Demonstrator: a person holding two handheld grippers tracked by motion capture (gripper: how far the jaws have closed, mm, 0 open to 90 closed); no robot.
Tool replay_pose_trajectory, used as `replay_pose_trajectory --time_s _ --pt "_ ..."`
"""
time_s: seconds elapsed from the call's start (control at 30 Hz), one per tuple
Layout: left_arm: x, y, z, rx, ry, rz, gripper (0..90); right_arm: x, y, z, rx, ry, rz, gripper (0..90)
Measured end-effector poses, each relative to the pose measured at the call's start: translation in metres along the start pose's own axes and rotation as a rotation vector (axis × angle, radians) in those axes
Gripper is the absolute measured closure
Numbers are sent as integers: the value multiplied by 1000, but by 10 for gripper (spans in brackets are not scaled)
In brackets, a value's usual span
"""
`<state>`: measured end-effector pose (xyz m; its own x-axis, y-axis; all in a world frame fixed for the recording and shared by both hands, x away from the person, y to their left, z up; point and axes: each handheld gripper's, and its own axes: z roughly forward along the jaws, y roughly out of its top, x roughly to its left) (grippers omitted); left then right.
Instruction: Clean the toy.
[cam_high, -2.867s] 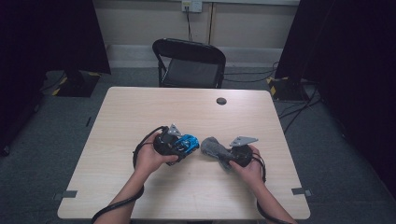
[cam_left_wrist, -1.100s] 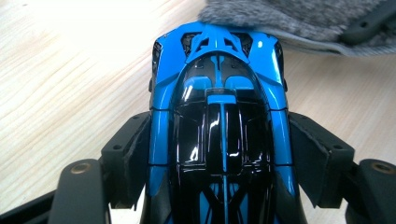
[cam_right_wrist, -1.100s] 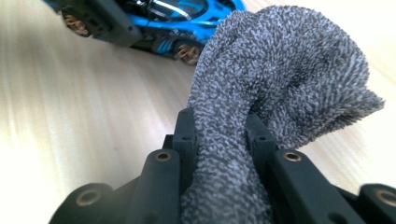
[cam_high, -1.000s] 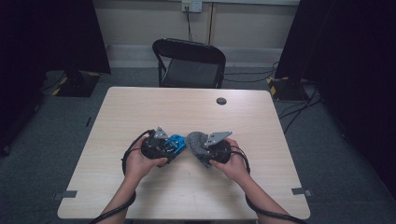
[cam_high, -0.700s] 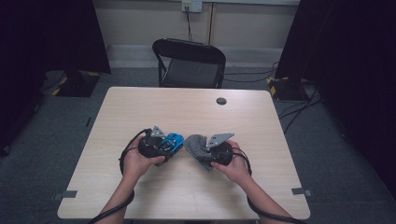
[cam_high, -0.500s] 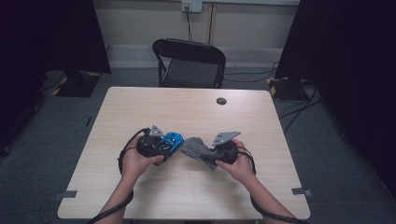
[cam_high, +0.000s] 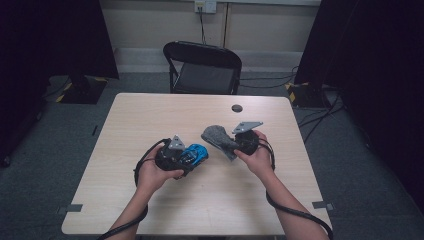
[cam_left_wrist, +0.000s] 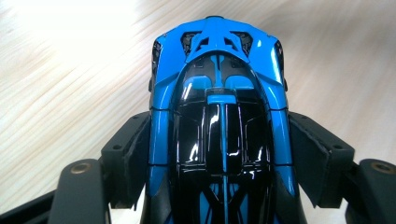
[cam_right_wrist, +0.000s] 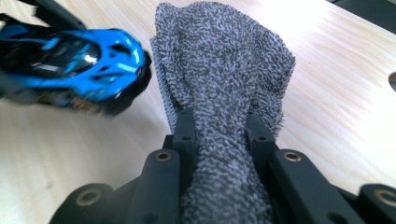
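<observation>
A blue and black toy car (cam_high: 194, 154) (cam_left_wrist: 219, 116) sits between the jaws of my left gripper (cam_high: 187, 157) (cam_left_wrist: 219, 154), which is shut on its sides and holds it just above the table. My right gripper (cam_high: 227, 142) (cam_right_wrist: 219, 126) is shut on a grey terry cloth (cam_high: 217, 136) (cam_right_wrist: 224, 79), bunched between the pads and sticking out past them. In the right gripper view the toy car (cam_right_wrist: 79, 70) lies at the upper left, a little apart from the cloth's edge.
The light wooden table (cam_high: 150, 115) carries a small dark round disc (cam_high: 237, 108) near its far edge. A black folding chair (cam_high: 202, 67) stands behind the table. Cables trail from both grippers toward the person's forearms.
My right gripper has drawn the cloth to the right and upward, away from the car, leaving a gap between them. The left gripper with the car has stayed nearly still.
</observation>
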<state>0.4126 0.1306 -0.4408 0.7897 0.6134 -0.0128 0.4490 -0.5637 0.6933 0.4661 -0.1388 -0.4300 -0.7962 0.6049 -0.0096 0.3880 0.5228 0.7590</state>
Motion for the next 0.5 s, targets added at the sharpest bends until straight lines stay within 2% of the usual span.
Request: replay_pose_trajectory --time_s 0.2,0.37,0.5 --pt "-7 5 0 -7 -13 27 284 4 4 17 43 35 -52 716" --pt "-6 4 2 -3 -28 34 284 10 7 20 48 70 -94 717" --pt "-5 3 3 4 -20 39 284 13 10 20 59 89 -133 718"
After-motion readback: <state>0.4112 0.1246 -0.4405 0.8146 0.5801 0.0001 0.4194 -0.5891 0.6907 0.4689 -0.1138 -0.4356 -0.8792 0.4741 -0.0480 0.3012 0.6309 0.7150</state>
